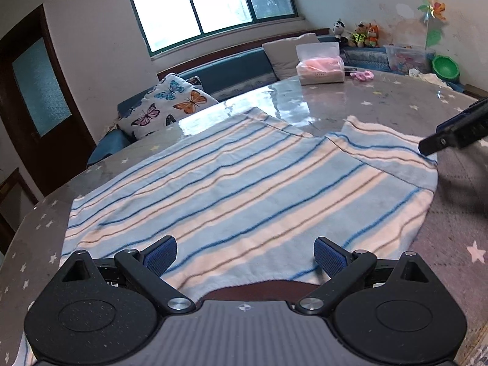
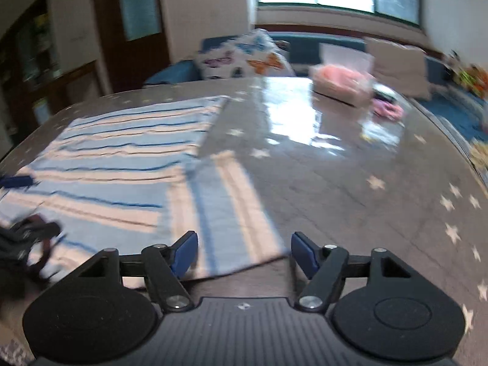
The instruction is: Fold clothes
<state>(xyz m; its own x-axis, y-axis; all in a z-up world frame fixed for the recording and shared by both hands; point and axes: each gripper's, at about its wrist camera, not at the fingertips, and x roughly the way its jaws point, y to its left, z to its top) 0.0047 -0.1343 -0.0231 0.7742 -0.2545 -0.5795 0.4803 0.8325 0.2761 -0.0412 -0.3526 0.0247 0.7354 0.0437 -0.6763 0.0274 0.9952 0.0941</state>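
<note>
The striped shirt [image 1: 244,183] lay flat on the table [image 1: 350,103], its sleeve [image 2: 225,207] pointing between the right claw's [image 2: 244,254] released fingers, nearer than the equally released left claw [image 1: 245,254].

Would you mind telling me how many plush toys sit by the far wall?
3, in a row at the far right: a black-and-white toy, a toy in a yellow vest beside it, then an orange toy. Others may be hidden behind them.
</note>
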